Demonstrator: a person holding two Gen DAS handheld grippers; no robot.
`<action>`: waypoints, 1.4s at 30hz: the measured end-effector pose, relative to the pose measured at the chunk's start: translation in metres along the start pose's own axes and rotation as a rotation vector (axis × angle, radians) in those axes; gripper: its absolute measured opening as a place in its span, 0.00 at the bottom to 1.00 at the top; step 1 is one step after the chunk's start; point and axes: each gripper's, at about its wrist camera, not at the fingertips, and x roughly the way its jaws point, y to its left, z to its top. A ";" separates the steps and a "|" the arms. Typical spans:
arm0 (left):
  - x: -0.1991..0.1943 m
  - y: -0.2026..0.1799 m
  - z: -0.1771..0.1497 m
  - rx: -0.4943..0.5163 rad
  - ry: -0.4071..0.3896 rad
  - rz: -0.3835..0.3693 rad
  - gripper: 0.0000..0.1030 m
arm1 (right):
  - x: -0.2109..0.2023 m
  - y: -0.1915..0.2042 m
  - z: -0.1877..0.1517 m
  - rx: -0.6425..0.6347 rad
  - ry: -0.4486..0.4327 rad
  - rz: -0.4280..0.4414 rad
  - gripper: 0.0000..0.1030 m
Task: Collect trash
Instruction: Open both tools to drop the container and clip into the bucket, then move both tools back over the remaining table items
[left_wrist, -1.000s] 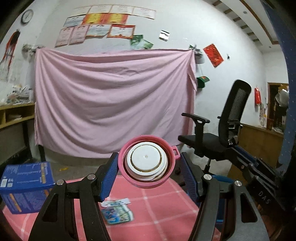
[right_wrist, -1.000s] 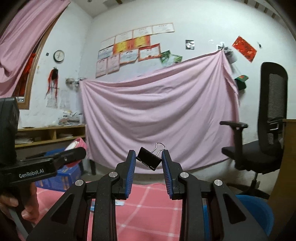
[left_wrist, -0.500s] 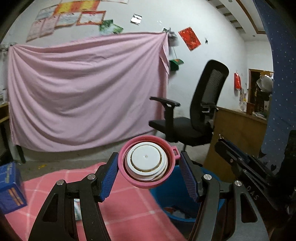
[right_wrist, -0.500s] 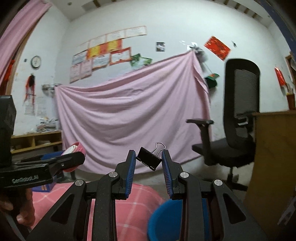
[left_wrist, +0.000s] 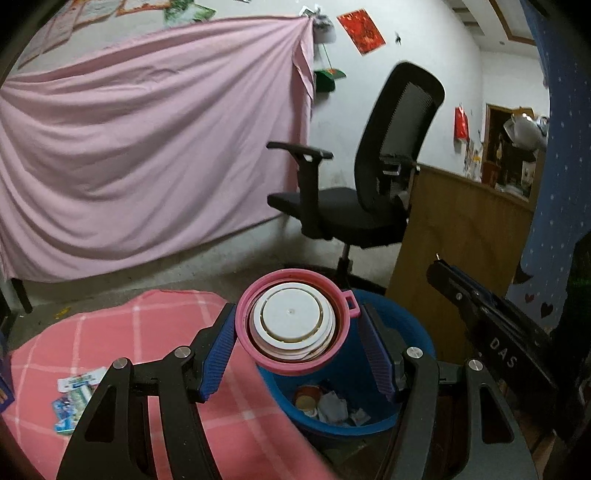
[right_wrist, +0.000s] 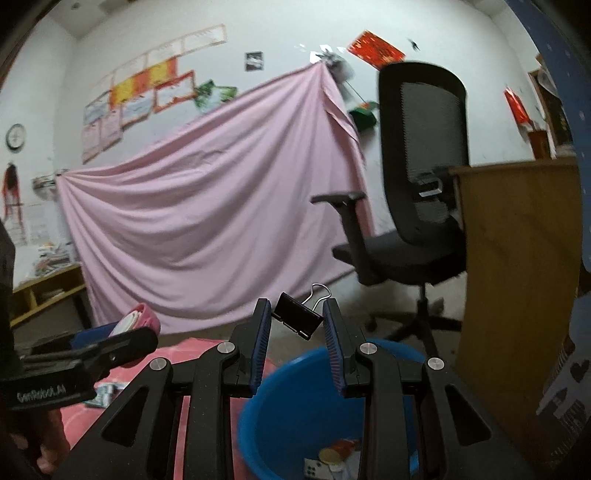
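A round pink plastic lid with a white inner disc sits clamped between the blue-padded fingers of the left gripper, held up in the air over the near-left rim of a round blue plastic basin. The lid's small tab points to the upper right. In the right wrist view, a black metal binder clip with silver wire handles is pinched, tilted, between the pads of the right gripper, above the far rim of the same basin.

The basin stands on the floor and holds crumpled white paper scraps and a small round cup-like piece; that heap is blurred in the right view, so its make-up is uncertain. The basin's left edge lies just beside the rounded edge of a pink checked cloth, on which a few printed wrappers lie well to the left. A wooden desk panel stands close on the basin's right, and a black mesh office chair stands behind it. Bare grey floor lies open between the cloth and the hung pink sheet.
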 end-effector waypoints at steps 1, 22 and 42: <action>0.006 -0.002 0.000 0.000 0.014 -0.004 0.58 | 0.002 -0.004 -0.001 0.009 0.013 -0.006 0.26; 0.065 -0.001 -0.006 -0.052 0.208 -0.014 0.61 | 0.042 -0.043 -0.022 0.149 0.247 -0.023 0.28; 0.018 0.040 0.003 -0.137 0.106 0.093 0.77 | 0.034 -0.023 -0.008 0.108 0.172 -0.004 0.50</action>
